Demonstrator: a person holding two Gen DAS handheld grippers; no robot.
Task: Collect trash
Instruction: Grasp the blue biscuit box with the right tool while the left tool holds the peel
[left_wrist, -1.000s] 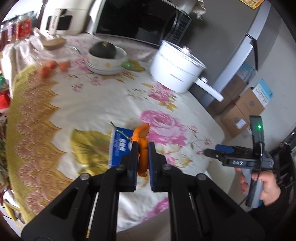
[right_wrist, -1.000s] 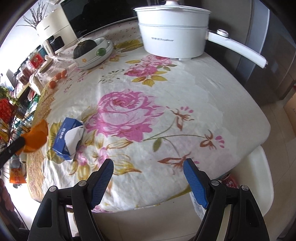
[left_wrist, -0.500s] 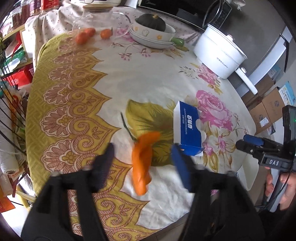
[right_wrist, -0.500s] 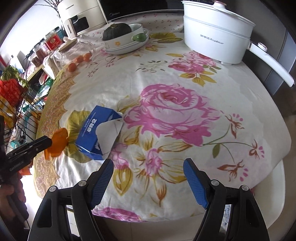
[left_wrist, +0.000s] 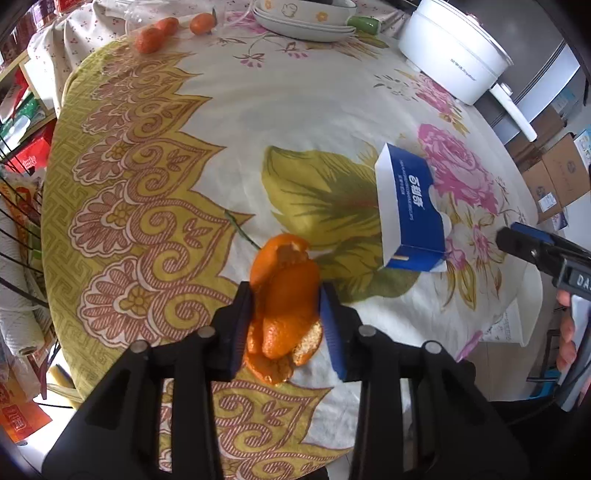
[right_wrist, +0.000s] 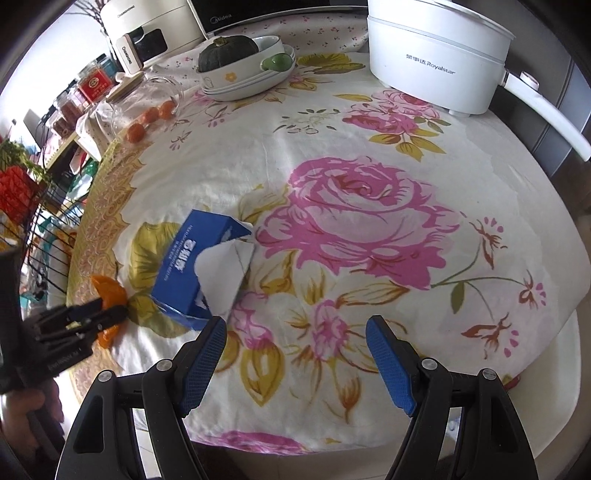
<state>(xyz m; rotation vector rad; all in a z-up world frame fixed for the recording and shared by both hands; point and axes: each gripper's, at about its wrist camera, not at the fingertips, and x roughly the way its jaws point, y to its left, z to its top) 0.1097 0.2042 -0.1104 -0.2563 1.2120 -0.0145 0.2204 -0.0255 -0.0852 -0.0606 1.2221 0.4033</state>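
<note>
An orange peel (left_wrist: 284, 306) lies between the pads of my left gripper (left_wrist: 287, 306) over the flowered tablecloth (left_wrist: 295, 129); the pads stand a peel's width apart and touch its sides. The peel also shows in the right wrist view (right_wrist: 107, 295), at the left gripper (right_wrist: 114, 314). An empty blue tissue box (left_wrist: 412, 206) lies to the right of the peel, and in the right wrist view (right_wrist: 195, 269) just ahead of my right gripper (right_wrist: 295, 358), which is open and empty above the table's near edge.
A white electric pot (right_wrist: 436, 51) with a long handle stands at the back right. Stacked dishes with a dark squash (right_wrist: 225, 55) sit at the back. Small oranges (left_wrist: 151, 37) and a glass jar (right_wrist: 147, 96) lie at the far left. A wire rack (left_wrist: 18, 240) stands beside the table.
My left gripper opened wide and let the peel go in mid-air, then came part-way shut around it low over the cloth. My right gripper moved nearer the blue box.
</note>
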